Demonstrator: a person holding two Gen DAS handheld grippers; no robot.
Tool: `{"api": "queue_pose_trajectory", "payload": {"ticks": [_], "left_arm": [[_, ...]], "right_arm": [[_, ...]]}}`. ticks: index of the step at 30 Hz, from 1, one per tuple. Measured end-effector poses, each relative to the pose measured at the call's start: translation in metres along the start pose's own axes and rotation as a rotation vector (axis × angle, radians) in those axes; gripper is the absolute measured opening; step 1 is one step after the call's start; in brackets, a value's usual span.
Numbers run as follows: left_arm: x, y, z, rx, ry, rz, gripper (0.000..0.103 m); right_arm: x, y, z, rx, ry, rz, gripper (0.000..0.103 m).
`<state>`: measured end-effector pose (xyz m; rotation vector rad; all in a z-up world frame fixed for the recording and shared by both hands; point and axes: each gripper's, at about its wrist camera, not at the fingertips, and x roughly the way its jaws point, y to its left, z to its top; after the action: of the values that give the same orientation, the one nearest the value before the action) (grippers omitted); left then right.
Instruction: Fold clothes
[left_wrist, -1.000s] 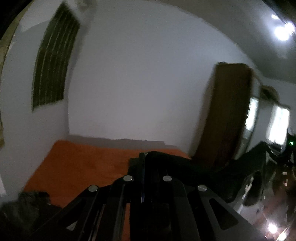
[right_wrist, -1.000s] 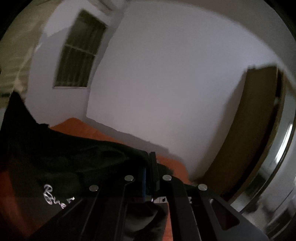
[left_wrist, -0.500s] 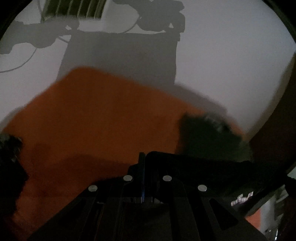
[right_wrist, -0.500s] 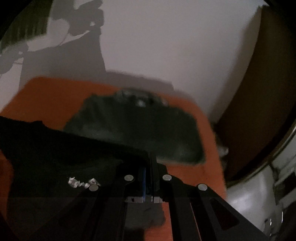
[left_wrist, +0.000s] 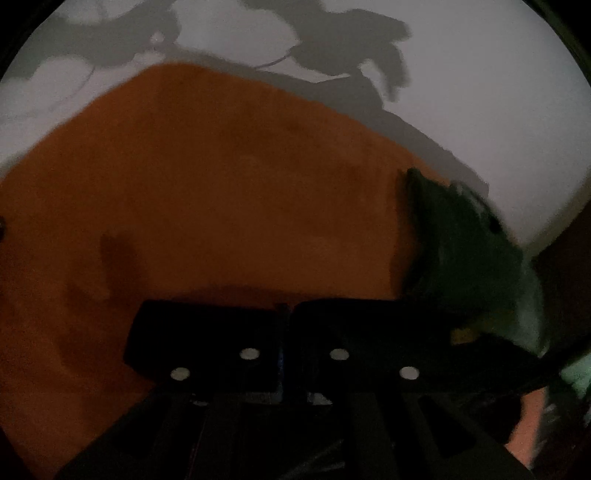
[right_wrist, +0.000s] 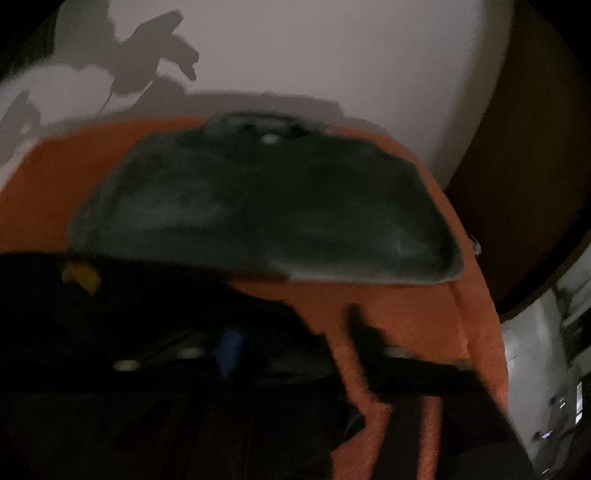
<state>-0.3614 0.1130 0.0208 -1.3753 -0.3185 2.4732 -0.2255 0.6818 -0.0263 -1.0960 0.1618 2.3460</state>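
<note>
A black garment (right_wrist: 110, 325) with a yellow tag (right_wrist: 79, 277) lies on the orange bedcover (right_wrist: 406, 314). It covers the left finger of my right gripper (right_wrist: 291, 325), whose jaws are opening wide, with bare orange cover between them. In the left wrist view the black garment (left_wrist: 461, 354) runs off to the right from my left gripper (left_wrist: 286, 310). That gripper's jaws are opening, with a thin slit between them; whether cloth is still in the slit is hidden in the dark. A folded dark green garment (right_wrist: 266, 206) lies farther back near the wall, also seen as a dark green garment (left_wrist: 461, 251) at the right of the left wrist view.
The orange bedcover (left_wrist: 203, 192) spreads bare to the left and ahead of my left gripper. A white wall (right_wrist: 314, 48) backs the bed. A brown wooden wardrobe (right_wrist: 524, 166) and a white unit (right_wrist: 535, 369) stand past the bed's right edge.
Both grippers came down from pointing at the wall to just above the bed. The black garment went from hanging to lying on the cover. Both pairs of jaws parted, the right widely.
</note>
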Motion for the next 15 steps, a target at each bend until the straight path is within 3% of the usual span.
{"api": "queue_pose_trajectory", "payload": {"ticks": [3, 6, 7, 8, 10, 11, 14, 15], "left_arm": [[-0.026, 0.017, 0.037, -0.067, -0.024, 0.009, 0.032], [-0.078, 0.059, 0.081, -0.225, -0.142, 0.048, 0.049], [-0.093, 0.073, 0.085, -0.266, -0.17, 0.033, 0.051], [-0.107, 0.085, 0.086, -0.299, -0.195, 0.016, 0.053], [-0.134, 0.11, 0.09, -0.365, -0.243, -0.019, 0.056], [-0.139, 0.12, 0.082, -0.371, -0.211, -0.031, 0.058], [-0.13, 0.131, 0.036, -0.336, -0.03, -0.102, 0.058], [-0.127, 0.135, 0.005, -0.306, 0.044, -0.143, 0.058]], "right_arm": [[-0.015, -0.028, 0.018, 0.084, -0.059, 0.018, 0.081], [-0.041, -0.083, 0.023, 0.322, -0.185, -0.042, 0.082], [-0.05, -0.102, 0.025, 0.402, -0.227, -0.062, 0.084], [-0.054, -0.13, 0.018, 0.547, -0.255, 0.028, 0.086], [-0.042, -0.153, 0.009, 0.62, -0.156, 0.173, 0.088], [-0.034, -0.159, 0.0, 0.613, -0.065, 0.206, 0.088], [-0.044, -0.155, -0.066, 0.547, 0.058, 0.27, 0.088], [-0.047, -0.153, -0.089, 0.525, 0.098, 0.292, 0.088]]}}
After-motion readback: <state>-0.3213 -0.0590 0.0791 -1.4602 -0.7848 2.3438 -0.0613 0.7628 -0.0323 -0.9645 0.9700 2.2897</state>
